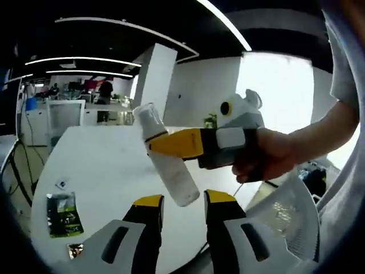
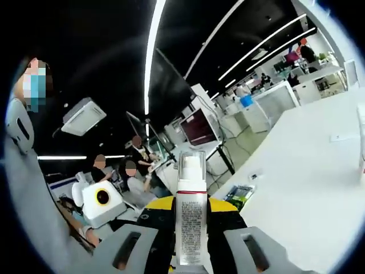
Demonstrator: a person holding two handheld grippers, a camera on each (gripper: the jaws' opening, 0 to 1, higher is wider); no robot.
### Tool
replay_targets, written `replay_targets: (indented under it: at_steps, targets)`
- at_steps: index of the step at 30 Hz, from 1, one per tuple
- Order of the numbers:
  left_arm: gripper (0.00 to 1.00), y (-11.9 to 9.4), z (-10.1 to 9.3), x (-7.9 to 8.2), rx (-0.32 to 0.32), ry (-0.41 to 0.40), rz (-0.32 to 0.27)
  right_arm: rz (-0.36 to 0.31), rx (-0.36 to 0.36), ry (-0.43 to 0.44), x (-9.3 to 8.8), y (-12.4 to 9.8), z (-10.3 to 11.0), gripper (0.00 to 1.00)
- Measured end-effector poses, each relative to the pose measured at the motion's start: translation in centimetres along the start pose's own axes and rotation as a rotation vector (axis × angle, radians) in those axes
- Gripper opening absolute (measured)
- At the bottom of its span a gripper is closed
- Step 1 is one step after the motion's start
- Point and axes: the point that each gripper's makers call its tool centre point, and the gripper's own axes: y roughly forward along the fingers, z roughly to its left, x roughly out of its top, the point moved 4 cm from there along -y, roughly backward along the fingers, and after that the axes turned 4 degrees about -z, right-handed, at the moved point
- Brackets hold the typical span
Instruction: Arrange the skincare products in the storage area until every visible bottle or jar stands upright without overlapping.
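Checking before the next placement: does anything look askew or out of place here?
The white bottle is off the white table, held tilted in the air by the right gripper. A green packet lies flat near the table's edge.

— What carries the things?
— A white table (image 1: pixel 108 165).
— What lies on it?
— A green-and-black sachet (image 1: pixel 64 213) near its edge, a small shiny packet (image 1: pixel 74 250) beside that, and a tiny tag (image 1: pixel 60 184).
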Motion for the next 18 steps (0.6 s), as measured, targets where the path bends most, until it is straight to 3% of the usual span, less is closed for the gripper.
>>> replay_targets:
  at_steps: [2,5,7,8,12,15,18]
  targets:
    - [0.3,0.0,-0.2,-0.2,-0.007,0.017,0.016,0.017,0.027,-0.017,-0.5,0.2,0.9,0.13]
    - [0.26,-0.7,0.0,0.4,-0.017,-0.012,-0.017,0.019,0.096,-0.009,-0.7,0.1,2.1,0.13]
    - [0.26,-1.1,-0.6,0.8,-0.097,-0.087,-0.042,0.018,0.145,-0.007,-0.5,-0.4,2.9,0.13]
    - [0.26,-1.2,-0.4,0.9,-0.1,-0.131,-0.047,0.011,0.153,-0.01,-0.3,-0.7,2.9,0.13]
    - [0.28,-1.3,-0.7,1.4,-0.113,-0.108,-0.071,0.036,0.174,-0.003,-0.3,-1.1,3.3,0.13]
    - [0.27,-1.2,-2.0,1.2,-0.173,-0.06,-0.057,0.074,0.209,-0.039,-0.6,-1.9,4.0,0.13]
    - [0.26,-1.3,-2.7,1.3,-0.217,-0.045,-0.052,0.069,0.24,-0.008,-1.0,-2.5,4.5,0.13]
